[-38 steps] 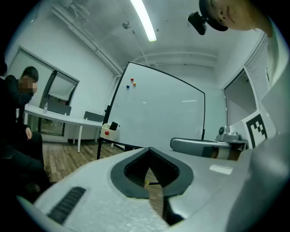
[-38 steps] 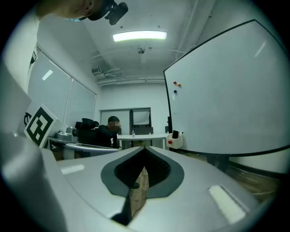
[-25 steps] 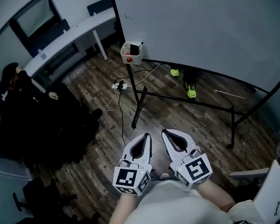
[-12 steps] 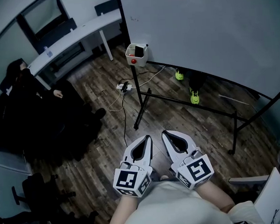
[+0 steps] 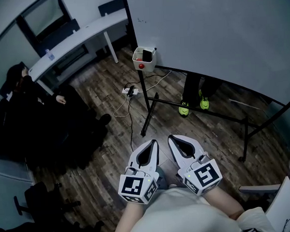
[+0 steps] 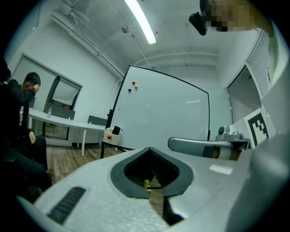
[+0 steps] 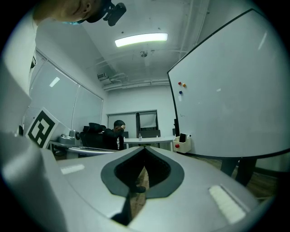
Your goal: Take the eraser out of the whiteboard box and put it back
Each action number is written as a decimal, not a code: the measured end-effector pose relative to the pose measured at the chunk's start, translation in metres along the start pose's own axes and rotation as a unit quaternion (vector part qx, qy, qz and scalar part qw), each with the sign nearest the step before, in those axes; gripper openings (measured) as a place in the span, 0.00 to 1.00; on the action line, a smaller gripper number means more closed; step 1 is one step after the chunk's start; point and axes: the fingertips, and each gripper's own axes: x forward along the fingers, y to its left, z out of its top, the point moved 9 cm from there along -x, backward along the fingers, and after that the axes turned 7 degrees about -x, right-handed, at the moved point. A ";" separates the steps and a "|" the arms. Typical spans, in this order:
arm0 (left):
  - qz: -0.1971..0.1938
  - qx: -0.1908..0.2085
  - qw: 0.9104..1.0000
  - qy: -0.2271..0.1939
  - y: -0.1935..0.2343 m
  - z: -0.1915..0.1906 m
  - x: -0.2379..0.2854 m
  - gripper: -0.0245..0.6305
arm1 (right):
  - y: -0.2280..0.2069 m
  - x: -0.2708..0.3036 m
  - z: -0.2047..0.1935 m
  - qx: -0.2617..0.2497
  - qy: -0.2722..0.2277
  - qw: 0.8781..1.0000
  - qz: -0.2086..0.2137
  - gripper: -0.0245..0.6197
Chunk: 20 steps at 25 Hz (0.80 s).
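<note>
The eraser (image 5: 147, 54) is hard to make out: only a dark top is peeking out of the whiteboard box (image 5: 145, 61), which is hanging at the bottom corner of the whiteboard (image 5: 218, 31) (a red dot (image 5: 141, 66) is showing on its front). The box is sitting well apart from both grippers, far ahead of them. The left gripper (image 5: 154, 142) and the right gripper (image 5: 171, 137) are pointing side by side, each with its fingers (image 5: 137, 159) pressed together and holding nothing.

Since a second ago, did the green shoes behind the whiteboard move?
Yes. The green shoes stepped toward us; both now stand right at the stand's low bar.
</note>
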 end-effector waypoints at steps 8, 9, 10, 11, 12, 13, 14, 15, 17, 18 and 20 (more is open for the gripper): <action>0.001 -0.002 1.000 0.004 0.029 0.011 0.024 0.04 | -0.016 0.037 0.000 0.001 0.003 1.000 0.000 0.04; 0.002 -0.002 1.000 0.005 0.034 0.013 0.028 0.04 | -0.018 0.042 0.000 0.001 0.003 1.000 0.001 0.04; 0.002 -0.003 1.000 0.005 0.038 0.014 0.032 0.04 | -0.021 0.047 -0.001 0.001 0.004 1.000 0.001 0.04; 0.003 -0.003 1.000 0.005 0.042 0.015 0.035 0.04 | -0.023 0.052 -0.001 0.001 0.005 1.000 0.002 0.04; 0.004 -0.004 1.000 0.005 0.046 0.017 0.039 0.04 | -0.025 0.057 -0.001 0.001 0.007 1.000 0.003 0.04; 0.004 -0.004 1.000 0.006 0.050 0.018 0.042 0.04 | -0.027 0.061 -0.001 0.001 0.008 1.000 0.003 0.04; 0.004 -0.005 1.000 0.007 0.053 0.020 0.046 0.04 | -0.029 0.065 0.000 0.001 0.010 1.000 0.003 0.04; 0.004 -0.005 1.000 0.008 0.057 0.022 0.050 0.04 | -0.031 0.070 0.000 0.000 0.011 1.000 0.004 0.04; 0.005 -0.007 1.000 0.010 0.064 0.025 0.057 0.04 | -0.036 0.079 0.001 0.000 0.013 1.000 0.005 0.04; 0.005 -0.008 1.000 0.011 0.068 0.026 0.060 0.04 | -0.038 0.084 0.000 0.001 0.015 1.000 0.005 0.04; 0.006 -0.010 1.000 0.013 0.075 0.028 0.066 0.04 | -0.041 0.092 0.000 0.001 0.019 1.000 0.006 0.04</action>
